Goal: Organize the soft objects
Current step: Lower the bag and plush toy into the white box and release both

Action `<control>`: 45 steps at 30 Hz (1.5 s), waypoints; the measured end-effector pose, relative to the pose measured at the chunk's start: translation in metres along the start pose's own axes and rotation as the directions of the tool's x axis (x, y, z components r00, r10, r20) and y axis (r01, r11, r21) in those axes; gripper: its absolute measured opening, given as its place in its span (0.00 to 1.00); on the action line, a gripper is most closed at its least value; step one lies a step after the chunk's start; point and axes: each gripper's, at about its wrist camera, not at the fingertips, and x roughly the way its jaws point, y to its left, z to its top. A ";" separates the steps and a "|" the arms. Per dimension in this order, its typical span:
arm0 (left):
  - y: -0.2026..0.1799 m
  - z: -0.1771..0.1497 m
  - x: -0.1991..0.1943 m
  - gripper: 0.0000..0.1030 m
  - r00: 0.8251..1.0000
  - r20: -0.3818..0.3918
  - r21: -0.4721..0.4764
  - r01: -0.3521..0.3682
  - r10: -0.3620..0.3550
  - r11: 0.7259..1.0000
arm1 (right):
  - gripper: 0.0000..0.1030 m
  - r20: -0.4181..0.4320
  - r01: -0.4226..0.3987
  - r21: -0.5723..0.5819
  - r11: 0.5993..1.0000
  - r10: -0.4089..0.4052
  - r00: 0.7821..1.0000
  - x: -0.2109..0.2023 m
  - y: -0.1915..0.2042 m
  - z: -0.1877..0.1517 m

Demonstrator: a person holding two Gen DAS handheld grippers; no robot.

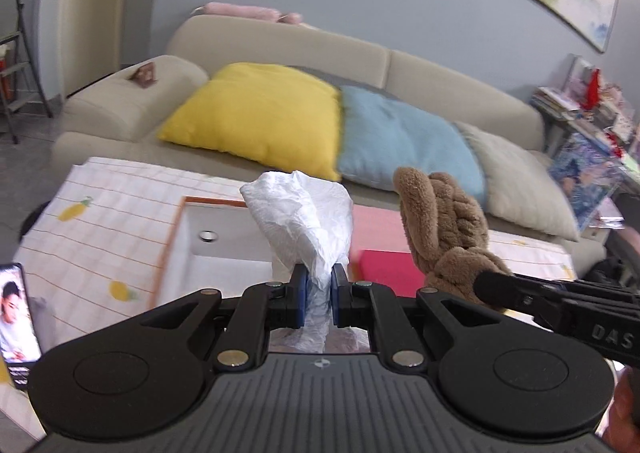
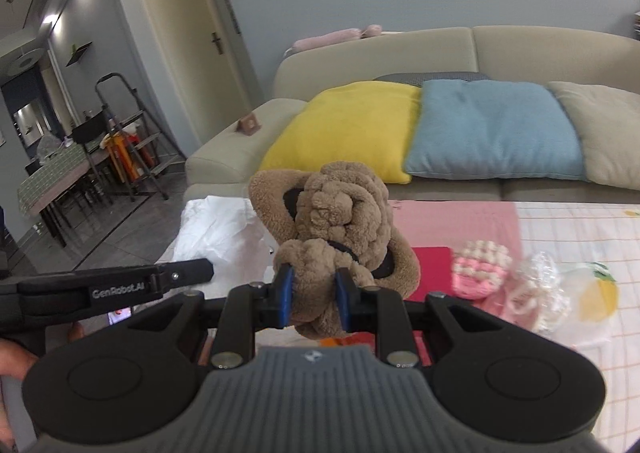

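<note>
Two soft things in hand: one per gripper, both lifted above the table.
Left gripper (image 1: 319,295): my fingers are clamped on the neck of a white plastic bag (image 1: 302,213), which stands up crumpled at the centre of the left view.
Right gripper (image 2: 313,299): my fingers are pinched on the lower knot of a brown plush scrunchie (image 2: 340,221), at the centre of the right view; it also shows at centre right of the left view.
How the bag will handle: I judge it nearly weightless, thin and slippery; gathered folds at the neck give the surest hold, a single layer would slide out.
How the scrunchie will handle: light, squashy and springy by the look of it; it gives under the pads, so I hold a thick braided lump, not a loose loop.
Fragility: neither should break; the bag may tear if pulled hard.
Table (image 1: 100,221): checked cloth with pineapples, lower left of the left view; a white tray with an orange rim (image 1: 208,253) sits beside the bag.
Still on the cloth: a pink knitted piece (image 2: 480,269) and a clear crinkled wrapper (image 2: 540,293), right of the right view.
Behind: yellow cushion (image 1: 260,113), blue cushion (image 1: 400,141).
</note>
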 end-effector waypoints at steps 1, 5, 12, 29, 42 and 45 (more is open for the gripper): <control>0.006 0.002 0.005 0.12 1.000 -0.004 0.000 -0.015 0.015 1.000 | 0.20 -0.006 -0.007 -0.007 1.000 0.007 1.000 0.008 0.006 0.002; 0.033 0.007 0.042 0.12 0.995 -0.086 -0.007 -0.044 0.043 0.999 | 0.20 -0.057 -0.020 -0.047 0.999 0.018 0.998 0.044 0.026 0.005; 0.060 -0.002 0.092 0.12 0.970 -0.227 0.000 -0.082 0.080 0.997 | 0.20 -0.188 -0.001 -0.133 0.991 -0.024 0.982 0.113 0.042 0.000; 0.068 -0.033 0.154 0.17 0.924 -0.377 -0.002 -0.067 0.061 0.998 | 0.24 -0.348 0.064 -0.336 0.940 -0.187 0.919 0.186 0.051 -0.044; 0.051 -0.018 0.127 0.57 0.944 -0.293 0.057 -0.143 0.154 0.988 | 0.49 -0.300 0.084 -0.266 0.960 -0.166 0.939 0.161 0.040 -0.034; 0.046 -0.011 0.109 0.75 0.960 -0.220 0.048 -0.167 0.174 0.985 | 0.57 -0.268 0.094 -0.210 0.973 -0.150 0.952 0.140 0.034 -0.028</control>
